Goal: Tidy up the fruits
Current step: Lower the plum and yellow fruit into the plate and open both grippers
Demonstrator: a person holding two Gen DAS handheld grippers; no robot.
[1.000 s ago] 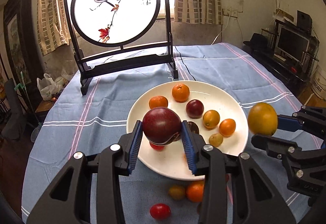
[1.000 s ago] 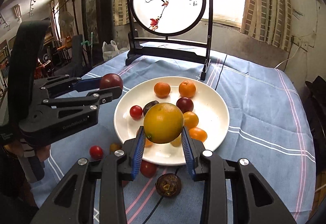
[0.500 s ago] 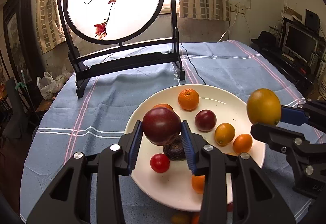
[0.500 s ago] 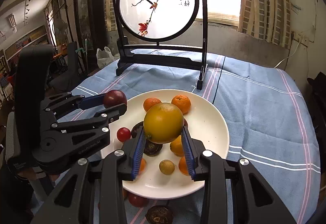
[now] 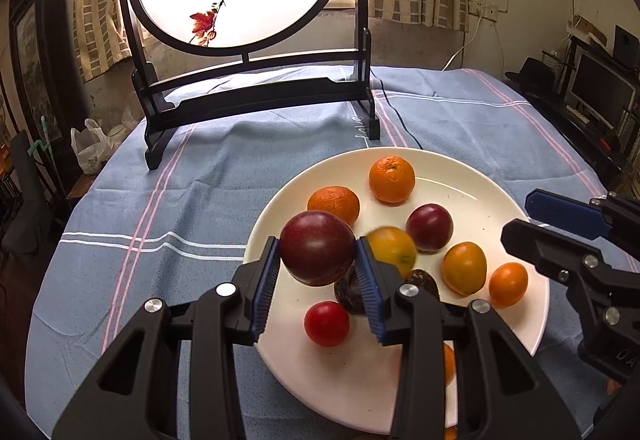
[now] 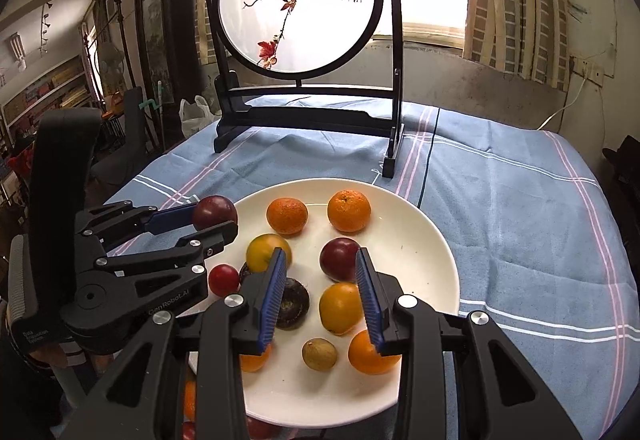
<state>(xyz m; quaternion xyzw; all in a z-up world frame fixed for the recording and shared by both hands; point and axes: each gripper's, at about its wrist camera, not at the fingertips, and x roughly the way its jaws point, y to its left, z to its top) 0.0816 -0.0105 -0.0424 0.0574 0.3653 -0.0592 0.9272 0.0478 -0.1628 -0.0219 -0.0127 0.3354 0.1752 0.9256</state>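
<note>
Left gripper (image 5: 317, 282) clamps a plum (image 5: 317, 248) over the plate (image 5: 460, 176) rim's left edge, right gripper (image 6: 321, 294) spread empty above plate centre; w/ landing spot likely crowded, lower slow btwn fruits before letting go.

Dark red plum (image 5: 318, 248) held above white plate (image 5: 480, 192) of mixed oranges and plums.
</note>
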